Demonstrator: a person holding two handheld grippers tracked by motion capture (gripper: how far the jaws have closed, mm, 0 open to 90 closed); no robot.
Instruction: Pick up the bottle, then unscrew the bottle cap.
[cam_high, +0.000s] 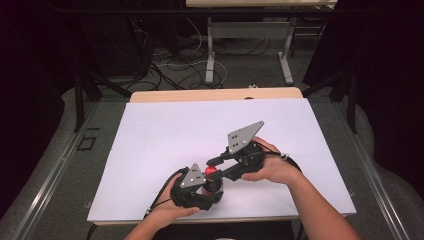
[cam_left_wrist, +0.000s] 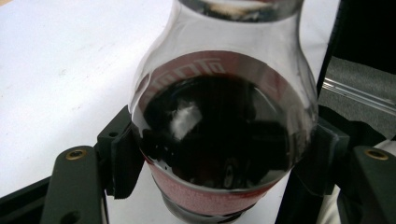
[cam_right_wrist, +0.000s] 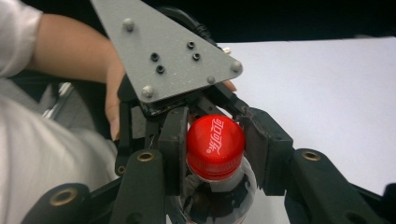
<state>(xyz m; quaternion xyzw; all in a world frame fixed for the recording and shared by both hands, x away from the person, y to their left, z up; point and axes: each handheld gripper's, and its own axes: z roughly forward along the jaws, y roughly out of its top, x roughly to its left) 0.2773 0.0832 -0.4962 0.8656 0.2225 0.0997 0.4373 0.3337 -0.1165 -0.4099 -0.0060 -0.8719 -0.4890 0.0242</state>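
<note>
Cola bottle (cam_left_wrist: 219, 140) upright on white table (cam_high: 165, 135), near front edge — left gripper (cam_high: 202, 192) clamped round body, right gripper (cam_right_wrist: 215, 149) clenched on red cap (cam_right_wrist: 215, 144).

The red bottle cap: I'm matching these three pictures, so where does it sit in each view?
High view: the red cap sits low and centre, between the two grippers.
Left gripper view: the cap is above the frame's top edge; the bottle is gripped at its body.
Right gripper view: the cap sits centre, between the right gripper pads.
Shared landmark: the white table top.
</note>
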